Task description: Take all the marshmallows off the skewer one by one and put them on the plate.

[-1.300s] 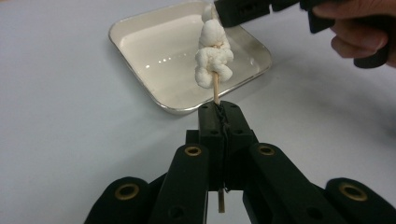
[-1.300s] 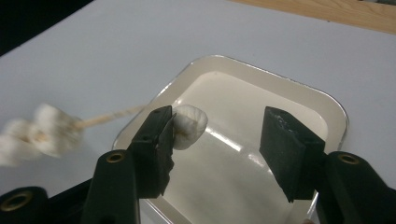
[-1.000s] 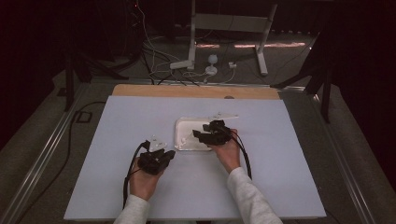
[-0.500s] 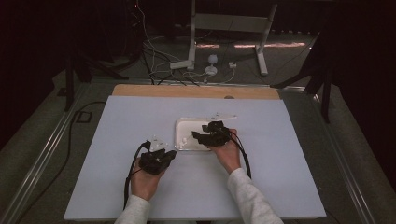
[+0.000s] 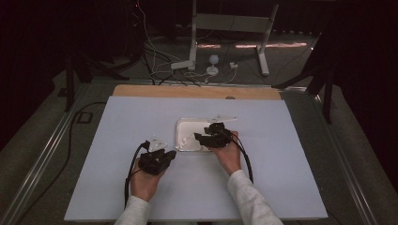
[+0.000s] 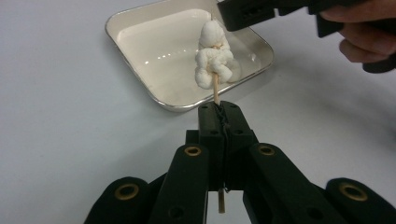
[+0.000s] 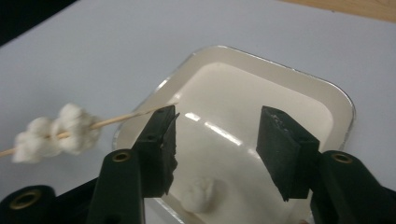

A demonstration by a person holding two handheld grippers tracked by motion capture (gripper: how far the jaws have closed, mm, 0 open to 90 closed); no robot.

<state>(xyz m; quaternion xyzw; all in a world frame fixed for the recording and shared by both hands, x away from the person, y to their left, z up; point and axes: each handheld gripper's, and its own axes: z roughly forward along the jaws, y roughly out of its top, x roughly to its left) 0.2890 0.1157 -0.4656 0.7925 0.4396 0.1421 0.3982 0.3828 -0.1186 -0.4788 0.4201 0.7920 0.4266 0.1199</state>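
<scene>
My left gripper [image 6: 219, 108] [image 5: 170, 153] is shut on a thin wooden skewer [image 6: 216, 91] that carries several white marshmallows [image 6: 213, 56] [image 7: 58, 130]. The skewer's tip reaches over the near-left rim of a white square tray [image 5: 187, 129] [image 6: 140, 37] [image 7: 327, 100]. My right gripper [image 7: 215, 140] [image 5: 199, 139] hangs open over the tray, its left jaw close to the skewer's bare tip [image 7: 140, 112]. One loose marshmallow [image 7: 201, 193] lies in the tray below those jaws.
The tray sits mid-table on a pale blue-white sheet [image 5: 141, 117]. A wooden strip [image 5: 197, 91] edges the table's far side. Beyond it stand a white metal stand [image 5: 230, 28] and cables on the floor [image 5: 159, 70].
</scene>
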